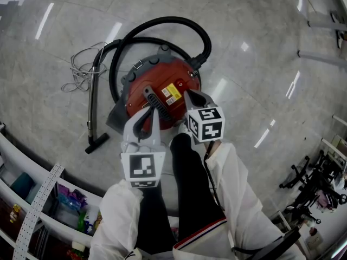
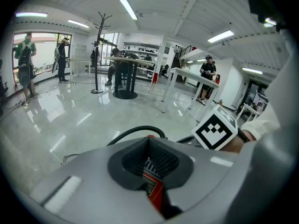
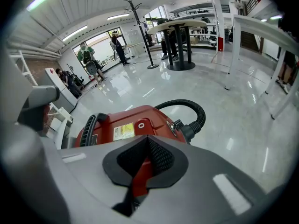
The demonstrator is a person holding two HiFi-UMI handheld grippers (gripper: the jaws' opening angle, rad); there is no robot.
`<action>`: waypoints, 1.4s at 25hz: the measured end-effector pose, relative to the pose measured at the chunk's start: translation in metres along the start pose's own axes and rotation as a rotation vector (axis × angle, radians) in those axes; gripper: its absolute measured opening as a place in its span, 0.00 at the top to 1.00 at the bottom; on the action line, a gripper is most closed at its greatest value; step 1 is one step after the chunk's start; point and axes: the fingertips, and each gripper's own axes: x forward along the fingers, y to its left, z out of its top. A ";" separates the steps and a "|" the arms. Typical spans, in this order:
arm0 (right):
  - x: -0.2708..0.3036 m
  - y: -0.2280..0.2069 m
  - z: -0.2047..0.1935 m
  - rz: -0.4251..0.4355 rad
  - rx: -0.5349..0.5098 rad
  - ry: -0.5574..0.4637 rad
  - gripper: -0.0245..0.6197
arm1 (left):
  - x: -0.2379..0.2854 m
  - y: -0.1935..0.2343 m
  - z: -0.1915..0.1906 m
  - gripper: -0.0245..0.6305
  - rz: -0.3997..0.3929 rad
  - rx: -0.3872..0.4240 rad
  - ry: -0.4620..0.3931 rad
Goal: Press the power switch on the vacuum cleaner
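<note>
A red canister vacuum cleaner stands on the floor just ahead of my feet, with a black handle and a yellow label on top. Its black hose loops behind it. My left gripper hangs shut over the near left of the lid. My right gripper is shut over the near right of the lid, beside the label. In the right gripper view the vacuum cleaner lies past the right gripper, with a small white round button by the label. The left gripper shows only a red strip between its jaws.
A black wand with a floor nozzle lies left of the vacuum, next to a grey coiled cord. Shelving fills the lower left and black equipment the right. High tables, a coat stand and several people stand farther off.
</note>
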 end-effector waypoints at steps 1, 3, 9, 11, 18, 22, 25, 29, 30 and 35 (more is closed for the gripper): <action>0.000 0.000 0.000 -0.001 -0.001 0.000 0.96 | 0.000 0.001 0.000 0.96 0.002 -0.001 -0.001; 0.001 0.000 0.000 -0.002 -0.002 -0.001 0.96 | 0.000 0.003 0.000 0.96 0.005 -0.001 -0.002; 0.002 -0.002 -0.001 -0.003 0.020 -0.008 0.96 | -0.005 0.002 -0.001 0.96 0.004 0.003 0.001; 0.002 -0.002 -0.004 -0.004 0.033 0.001 0.96 | -0.009 0.004 0.000 0.96 0.007 0.003 0.001; -0.025 -0.003 0.002 -0.021 0.052 -0.016 0.96 | -0.033 0.004 0.004 0.96 0.000 0.027 0.006; -0.046 0.004 0.018 -0.030 0.045 -0.044 0.96 | -0.053 0.010 0.012 0.96 0.014 0.049 -0.003; -0.067 0.015 0.028 -0.031 0.039 -0.058 0.96 | -0.071 0.015 0.024 0.96 0.022 0.058 -0.013; -0.096 0.033 0.041 -0.025 0.027 -0.081 0.96 | -0.094 0.017 0.046 0.96 0.030 0.072 -0.040; -0.104 0.036 0.044 -0.024 0.022 -0.087 0.96 | -0.098 0.016 0.052 0.96 0.030 0.073 -0.049; -0.137 0.048 0.061 -0.022 -0.009 -0.107 0.96 | -0.115 0.010 0.081 0.96 0.036 0.089 -0.079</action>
